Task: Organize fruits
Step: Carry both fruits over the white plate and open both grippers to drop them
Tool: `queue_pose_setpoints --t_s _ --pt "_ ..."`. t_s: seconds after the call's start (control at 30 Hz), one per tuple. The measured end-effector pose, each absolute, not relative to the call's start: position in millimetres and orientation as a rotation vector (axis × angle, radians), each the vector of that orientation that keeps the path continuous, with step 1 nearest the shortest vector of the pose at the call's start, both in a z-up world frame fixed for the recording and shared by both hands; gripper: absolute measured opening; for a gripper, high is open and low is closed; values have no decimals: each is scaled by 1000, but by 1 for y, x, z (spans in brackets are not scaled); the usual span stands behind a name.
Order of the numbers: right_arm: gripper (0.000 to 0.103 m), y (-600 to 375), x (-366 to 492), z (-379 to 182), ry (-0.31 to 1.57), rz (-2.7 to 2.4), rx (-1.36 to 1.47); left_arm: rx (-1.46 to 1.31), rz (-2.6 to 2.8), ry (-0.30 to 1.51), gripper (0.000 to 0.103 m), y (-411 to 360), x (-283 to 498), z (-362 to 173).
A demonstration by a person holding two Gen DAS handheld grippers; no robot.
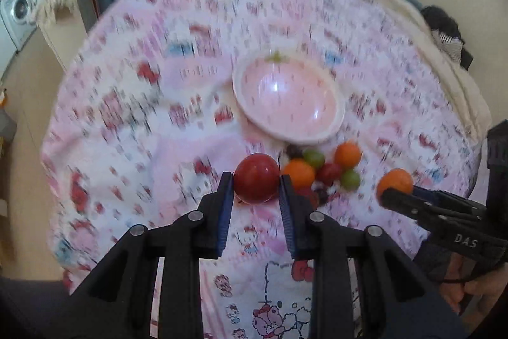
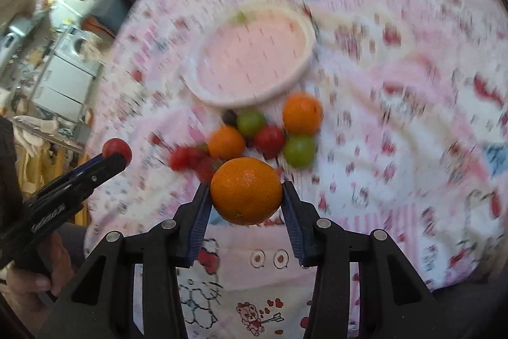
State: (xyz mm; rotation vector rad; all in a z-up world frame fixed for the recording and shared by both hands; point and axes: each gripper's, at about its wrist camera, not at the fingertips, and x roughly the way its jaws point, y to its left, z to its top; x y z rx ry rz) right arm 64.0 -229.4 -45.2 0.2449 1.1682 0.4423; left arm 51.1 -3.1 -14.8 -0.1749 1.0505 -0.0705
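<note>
Nearest us: left gripper (image 1: 256, 180) clamps a red fruit (image 1: 256, 177); right gripper (image 2: 246, 191) clamps an orange (image 2: 246, 190), both held above the patterned cloth (image 1: 127, 116). Beyond them a loose cluster of fruit (image 2: 263, 132) (oranges, green and red pieces) lies just short of the pink bowl (image 1: 333, 129). The bowl looks empty. We judge sorting barely begun; nearly everything remains.

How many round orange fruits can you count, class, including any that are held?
3. One round orange fruit sits in the right gripper jaws; two lie on the patterned cloth below the pink bowl: left one, right one. More may be hidden.
</note>
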Motion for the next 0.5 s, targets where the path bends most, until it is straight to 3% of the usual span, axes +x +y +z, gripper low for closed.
queue_pose_setpoints --t_s 0.2,0.5 --pt "46 -234 88 -4 1053 473 223 -132 -48 958 25 9 76 27" --pt "46 -232 162 8 1021 463 249 -103 -37 933 25 8 134 40"
